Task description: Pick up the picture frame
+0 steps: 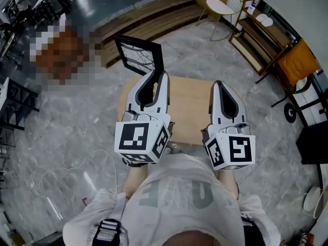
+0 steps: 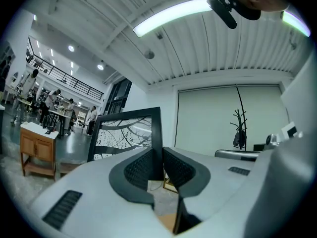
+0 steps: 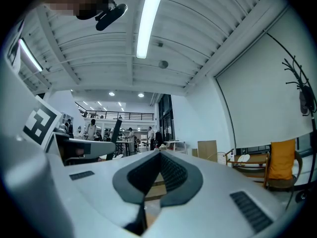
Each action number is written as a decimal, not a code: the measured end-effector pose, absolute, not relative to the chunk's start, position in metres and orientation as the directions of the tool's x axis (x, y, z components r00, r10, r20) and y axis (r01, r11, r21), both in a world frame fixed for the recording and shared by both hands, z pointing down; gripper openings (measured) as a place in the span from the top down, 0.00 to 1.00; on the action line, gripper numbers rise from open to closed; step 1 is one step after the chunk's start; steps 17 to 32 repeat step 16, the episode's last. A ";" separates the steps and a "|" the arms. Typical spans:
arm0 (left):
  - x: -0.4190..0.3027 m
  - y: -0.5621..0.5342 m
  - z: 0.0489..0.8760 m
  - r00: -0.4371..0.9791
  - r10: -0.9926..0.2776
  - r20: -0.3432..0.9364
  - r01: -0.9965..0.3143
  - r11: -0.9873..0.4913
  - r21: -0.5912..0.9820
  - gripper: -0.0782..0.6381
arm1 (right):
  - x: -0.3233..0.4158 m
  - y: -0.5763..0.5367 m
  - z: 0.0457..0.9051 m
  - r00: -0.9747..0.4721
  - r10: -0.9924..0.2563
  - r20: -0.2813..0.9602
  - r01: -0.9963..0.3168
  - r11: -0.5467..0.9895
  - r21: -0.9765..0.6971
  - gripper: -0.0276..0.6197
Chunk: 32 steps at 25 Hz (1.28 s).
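One picture frame [image 1: 138, 55], with a black border and a print of dark branches on white, is in the air beyond the far left edge of the tabletop [image 1: 189, 106]. It stands upright and leans slightly. No part of it touches the wood.

Left claw [image 1: 156, 76]: clamped on the frame's right-hand border near the lower corner. In the left gripper view that border of the frame [image 2: 126, 133] runs straight down between the ribbed pads [image 2: 143, 167], which press on it from both sides. The claw [image 2: 162, 151] points about level.

Right claw [image 1: 219, 85]: jaws together, with nothing between them. The right gripper view shows the claw [image 3: 159, 153] with its tips meeting. It hangs level over the right part of the tabletop, beside the left claw and apart from the frame.

Marker cubes [image 1: 141, 140] [image 1: 230, 150] sit at the near ends of both claws, close to the person's chest.

Surroundings: a light wooden tabletop with rounded corners on a grey marbled floor [image 1: 77, 132]. A wire-backed chair [image 1: 225, 6] stands far right, and a wooden seat with an orange cushion [image 1: 297, 60] is further right. A pale cable [image 1: 66, 168] lies on the floor to the left.
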State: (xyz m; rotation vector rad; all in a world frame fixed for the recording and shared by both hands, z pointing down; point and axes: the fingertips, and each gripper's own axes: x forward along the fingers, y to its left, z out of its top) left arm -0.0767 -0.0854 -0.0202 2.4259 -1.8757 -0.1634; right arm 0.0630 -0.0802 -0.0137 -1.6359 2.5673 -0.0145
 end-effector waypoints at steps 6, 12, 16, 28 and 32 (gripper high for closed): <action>-0.079 -0.084 -0.024 0.245 -0.968 -0.051 -0.962 -0.250 0.112 0.79 | 0.058 -0.080 -0.018 -0.435 -0.896 -0.086 -0.897 0.439 -0.039 0.95; -0.084 -0.082 -0.026 0.235 -0.971 -0.052 -0.963 -0.240 0.121 0.79 | 0.054 -0.079 -0.019 -0.445 -0.891 -0.087 -0.893 0.449 -0.037 0.95; -0.085 -0.082 -0.025 0.226 -0.973 -0.041 -0.966 -0.230 0.122 0.79 | 0.055 -0.080 -0.019 -0.450 -0.889 -0.084 -0.890 0.454 -0.038 0.95; -0.085 -0.082 -0.025 0.226 -0.973 -0.041 -0.966 -0.230 0.122 0.79 | 0.055 -0.080 -0.019 -0.450 -0.889 -0.084 -0.890 0.454 -0.038 0.95; -0.085 -0.082 -0.025 0.226 -0.973 -0.041 -0.966 -0.230 0.122 0.79 | 0.055 -0.080 -0.019 -0.450 -0.889 -0.084 -0.890 0.454 -0.038 0.95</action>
